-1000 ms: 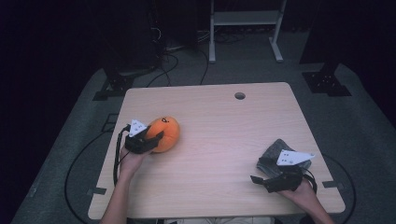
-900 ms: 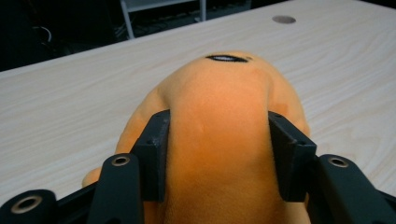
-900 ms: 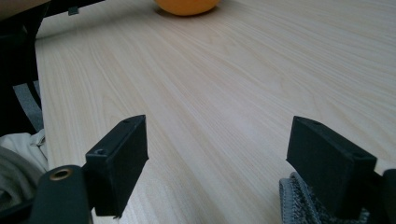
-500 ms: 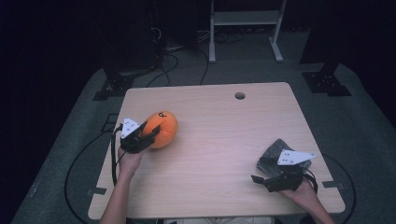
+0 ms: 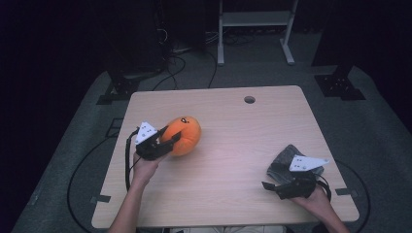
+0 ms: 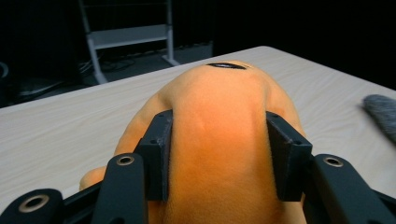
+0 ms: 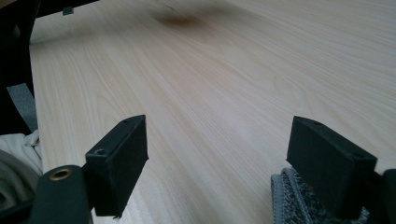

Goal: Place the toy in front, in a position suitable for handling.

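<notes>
at the table's point(image 5: 233, 160) left side, the left gripper point(image 5: 167, 141) clamps its jaws into the orange plush toy point(image 5: 184, 136), squeezing the fabric, while the right gripper point(image 5: 272, 185) rests wide apart beside a grey cloth point(image 5: 284, 160) near the right edge.

On the table point(image 5: 228, 160), the plush toy point(image 5: 184, 135) sits toward the left side, clamped between the jaws of the left gripper point(image 5: 163, 141). The folded cloth point(image 5: 286, 160) lies near the right edge, under and just behind the right gripper point(image 5: 272, 186), well apart from the toy.
</notes>
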`<action>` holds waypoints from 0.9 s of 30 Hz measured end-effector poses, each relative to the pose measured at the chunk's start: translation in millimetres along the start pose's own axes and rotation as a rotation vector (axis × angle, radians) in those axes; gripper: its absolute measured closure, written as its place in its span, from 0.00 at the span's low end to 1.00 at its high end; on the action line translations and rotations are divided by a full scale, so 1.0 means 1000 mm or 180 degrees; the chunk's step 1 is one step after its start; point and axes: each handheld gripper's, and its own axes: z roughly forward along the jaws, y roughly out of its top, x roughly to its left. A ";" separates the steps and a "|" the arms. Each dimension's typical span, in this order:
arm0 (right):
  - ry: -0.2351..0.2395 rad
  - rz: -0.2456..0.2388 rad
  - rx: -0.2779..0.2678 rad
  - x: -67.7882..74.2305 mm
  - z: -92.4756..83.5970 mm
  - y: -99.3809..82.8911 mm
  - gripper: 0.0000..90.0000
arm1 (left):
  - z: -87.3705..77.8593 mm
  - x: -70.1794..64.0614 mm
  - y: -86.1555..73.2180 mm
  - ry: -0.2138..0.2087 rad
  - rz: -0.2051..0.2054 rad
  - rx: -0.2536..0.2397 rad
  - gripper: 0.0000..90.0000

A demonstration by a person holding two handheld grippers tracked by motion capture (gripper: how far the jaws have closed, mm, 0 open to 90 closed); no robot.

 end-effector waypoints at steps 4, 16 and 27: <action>-0.0011 0.0009 -0.0007 -0.001 -0.001 0.000 0.21 | 0.008 -0.018 0.002 -0.0184 0.0077 0.0034 0.55; -0.0050 0.0026 -0.0005 -0.003 -0.003 -0.001 0.21 | 0.023 -0.061 0.007 -0.0591 0.0242 0.0090 0.54; -0.0077 0.0035 -0.0006 -0.006 -0.004 -0.002 0.21 | 0.035 -0.090 0.003 -0.0873 0.0357 0.0185 0.54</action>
